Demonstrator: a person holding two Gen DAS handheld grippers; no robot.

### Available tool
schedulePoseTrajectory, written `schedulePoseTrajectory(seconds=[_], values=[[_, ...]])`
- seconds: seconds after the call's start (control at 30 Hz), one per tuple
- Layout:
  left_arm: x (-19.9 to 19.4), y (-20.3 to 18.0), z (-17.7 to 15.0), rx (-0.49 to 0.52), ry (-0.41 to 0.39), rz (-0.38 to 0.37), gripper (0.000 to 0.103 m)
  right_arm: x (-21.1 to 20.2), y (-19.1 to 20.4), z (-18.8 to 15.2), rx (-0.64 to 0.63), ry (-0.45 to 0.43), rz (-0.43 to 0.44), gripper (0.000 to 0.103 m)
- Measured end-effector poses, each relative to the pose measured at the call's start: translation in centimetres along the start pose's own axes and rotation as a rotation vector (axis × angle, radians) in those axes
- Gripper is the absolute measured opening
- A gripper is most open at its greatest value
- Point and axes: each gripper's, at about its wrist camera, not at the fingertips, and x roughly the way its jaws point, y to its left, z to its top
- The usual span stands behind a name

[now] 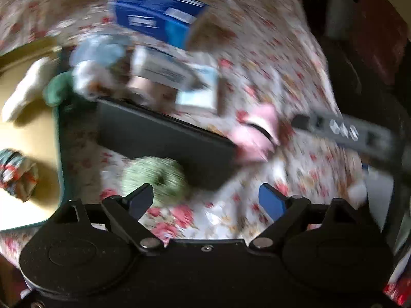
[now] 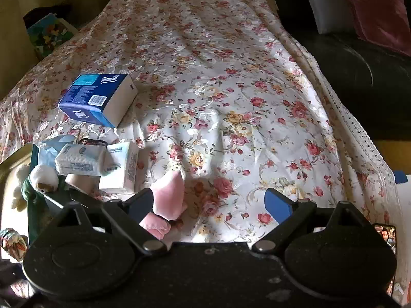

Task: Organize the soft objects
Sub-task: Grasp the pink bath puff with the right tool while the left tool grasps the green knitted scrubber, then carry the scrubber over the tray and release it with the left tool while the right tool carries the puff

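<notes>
The left wrist view is blurred by motion. My left gripper (image 1: pixel 208 201) is open and empty above the floral cloth, with a green fuzzy ring (image 1: pixel 154 177) just beyond its left finger. A pink soft cloth (image 1: pixel 257 133) lies further right; it also shows in the right wrist view (image 2: pixel 169 195), beside the left finger of my right gripper (image 2: pixel 213 205), which is open and empty. A yellow tray with a teal rim (image 1: pixel 60 154) at the left holds a white plush (image 1: pixel 25 89) and a patterned fabric bundle (image 1: pixel 15 174). A green and white plush (image 2: pixel 42 179) lies at the tray's edge.
A blue Tempo tissue box (image 2: pixel 99 98) lies on the floral cloth. White tissue packs (image 2: pixel 120 166) are piled near a black flat object (image 1: pixel 159 138). A dark sofa with cushions (image 2: pixel 359 25) stands to the right. The other gripper's grey arm (image 1: pixel 344 131) reaches in from the right.
</notes>
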Motion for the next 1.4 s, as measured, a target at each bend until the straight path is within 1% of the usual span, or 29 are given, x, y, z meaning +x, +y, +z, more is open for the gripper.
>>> schedulePoseTrajectory(seconds=[0.03, 0.07, 0.17, 0.3, 0.37, 0.43, 0.57, 0.7, 0.8, 0.9, 0.97, 1.0, 1.03, 1.07, 1.1, 1.13, 1.17, 1.23, 1.33, 1.4], values=[[0.0, 0.6, 0.2, -0.028, -0.005, 0.018, 0.087, 0.1, 0.1, 0.0, 0.004, 0.004, 0.004, 0.1], [0.0, 1.2, 0.5, -0.051, -0.008, 0.048, 0.087, 0.3, 0.2, 0.1, 0.011, 0.011, 0.012, 0.102], [0.4, 2.6, 0.7, -0.103, 0.001, 0.102, 0.087, 1.0, 0.7, 0.1, 0.025, 0.043, 0.033, 0.102], [1.0, 3.4, 0.5, -0.136, 0.032, 0.105, 0.087, 2.5, 1.5, 0.1, 0.023, 0.088, 0.049, 0.102], [1.2, 3.3, 0.4, -0.127, 0.036, 0.113, 0.087, 3.3, 2.0, 0.1, 0.014, 0.108, 0.056, 0.102], [1.4, 3.1, 0.2, -0.117, 0.038, 0.12, 0.087, 4.0, 2.6, 0.2, 0.001, 0.118, 0.043, 0.102], [2.2, 2.9, 0.2, -0.102, 0.055, 0.113, 0.087, 5.0, 3.1, 0.5, -0.001, 0.13, 0.055, 0.102], [3.2, 2.4, 0.1, -0.07, 0.07, 0.118, 0.087, 6.1, 3.2, 0.6, 0.008, 0.158, 0.075, 0.1], [3.9, 2.1, 0.1, -0.04, 0.074, 0.129, 0.087, 6.7, 3.5, 0.4, -0.003, 0.175, 0.073, 0.099], [4.6, 1.8, 0.2, -0.019, 0.077, 0.141, 0.087, 7.2, 3.8, 0.0, -0.025, 0.182, 0.071, 0.094], [4.8, 1.7, 0.2, -0.014, 0.076, 0.147, 0.087, 7.2, 4.0, -0.2, -0.039, 0.181, 0.064, 0.088], [4.9, 1.7, 0.3, -0.015, 0.077, 0.146, 0.087, 7.2, 4.1, -0.2, -0.044, 0.178, 0.059, 0.082], [4.9, 1.7, 0.3, -0.017, 0.075, 0.145, 0.087, 7.1, 4.1, -0.3, -0.051, 0.174, 0.057, 0.073], [4.9, 1.7, 0.3, -0.021, 0.073, 0.143, 0.084, 7.0, 4.2, -0.3, -0.058, 0.17, 0.06, 0.068], [4.9, 1.7, 0.4, -0.027, 0.074, 0.137, 0.083, 6.9, 4.3, -0.3, -0.064, 0.169, 0.063, 0.057], [4.9, 1.8, 0.4, -0.037, 0.069, 0.134, 0.076, 6.6, 4.4, -0.3, -0.071, 0.167, 0.067, 0.05], [4.8, 2.0, 0.4, -0.045, 0.064, 0.138, 0.068, 6.4, 4.4, -0.2, -0.075, 0.162, 0.065, 0.049], [4.4, 2.4, 0.5, -0.064, 0.055, 0.147, 0.06, 5.8, 4.3, -0.2, -0.075, 0.153, 0.068, 0.045], [3.5, 3.4, 0.6, -0.136, 0.044, 0.087, 0.059, 4.9, 3.6, 0.0, -0.052, 0.14, 0.071, 0.045], [2.8, 3.6, 0.6, -0.165, 0.037, 0.067, 0.059, 4.2, 3.1, 0.2, -0.038, 0.128, 0.069, 0.045]])
